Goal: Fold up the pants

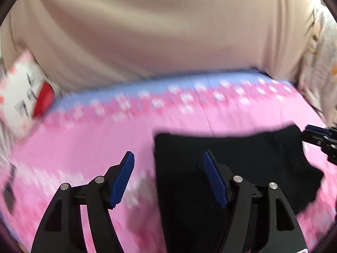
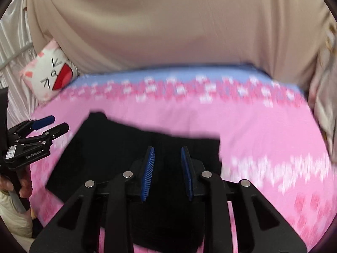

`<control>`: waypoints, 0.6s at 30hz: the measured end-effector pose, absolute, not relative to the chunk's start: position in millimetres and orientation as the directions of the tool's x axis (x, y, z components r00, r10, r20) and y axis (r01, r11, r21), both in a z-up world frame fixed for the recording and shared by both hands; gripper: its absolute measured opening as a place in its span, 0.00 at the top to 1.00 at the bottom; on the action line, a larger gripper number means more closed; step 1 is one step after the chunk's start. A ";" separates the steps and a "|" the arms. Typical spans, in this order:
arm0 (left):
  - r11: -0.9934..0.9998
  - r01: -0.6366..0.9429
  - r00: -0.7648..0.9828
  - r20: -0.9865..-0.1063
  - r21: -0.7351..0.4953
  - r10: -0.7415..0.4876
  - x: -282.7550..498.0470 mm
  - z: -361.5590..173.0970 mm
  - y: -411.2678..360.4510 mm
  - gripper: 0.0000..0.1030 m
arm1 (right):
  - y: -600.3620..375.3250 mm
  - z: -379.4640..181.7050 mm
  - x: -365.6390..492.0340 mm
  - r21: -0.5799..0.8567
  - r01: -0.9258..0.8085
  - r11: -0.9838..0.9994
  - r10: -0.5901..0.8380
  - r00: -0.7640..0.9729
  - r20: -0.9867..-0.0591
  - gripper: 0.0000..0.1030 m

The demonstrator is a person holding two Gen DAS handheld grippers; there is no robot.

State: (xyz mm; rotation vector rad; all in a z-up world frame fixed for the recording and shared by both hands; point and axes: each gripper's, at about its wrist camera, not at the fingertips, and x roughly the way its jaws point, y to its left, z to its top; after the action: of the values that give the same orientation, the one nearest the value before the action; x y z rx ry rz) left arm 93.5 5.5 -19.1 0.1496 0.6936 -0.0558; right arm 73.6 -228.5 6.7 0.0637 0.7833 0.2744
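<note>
The black pants (image 1: 210, 147) lie folded flat on the pink bed cover (image 1: 105, 137). They also show in the right wrist view (image 2: 109, 147). My left gripper (image 1: 168, 160) is open wide and empty, above the pants' left edge. It also shows at the left of the right wrist view (image 2: 56, 124). My right gripper (image 2: 167, 154) is open with a narrower gap and empty, over the middle of the pants. Its tip shows at the right edge of the left wrist view (image 1: 311, 135). Both views are blurred.
A white and pink cat-face pillow (image 2: 50, 73) lies at the far left of the bed. A beige curtain (image 2: 168, 21) hangs behind the bed. The cover's far strip is blue (image 2: 168, 73). Pale patterned fabric (image 1: 320, 52) hangs at the right.
</note>
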 end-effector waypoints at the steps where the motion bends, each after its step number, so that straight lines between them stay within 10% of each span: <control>1: 0.986 0.099 0.765 -0.644 0.136 0.012 111.1 -20.7 2.5 0.34 | -225.6 4.7 86.8 0.163 -0.223 0.961 0.272 0.668 -0.692 0.76; 8: 0.994 0.066 0.577 -0.816 0.083 0.030 198.5 -97.4 18.8 0.25 | -265.0 -74.5 146.9 0.251 -0.075 0.965 0.249 0.551 -0.796 0.76; 18: 0.999 0.019 0.719 -0.695 0.039 0.014 110.4 -22.5 50.0 0.26 | -299.1 -1.8 44.4 0.227 -0.035 0.973 0.184 0.712 -0.678 0.71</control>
State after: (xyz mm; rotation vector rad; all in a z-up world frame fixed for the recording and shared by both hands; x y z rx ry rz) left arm 110.4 50.0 -22.5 0.0447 0.7689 -0.0028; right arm 44.4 -299.1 -1.8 0.2039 0.7707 0.1221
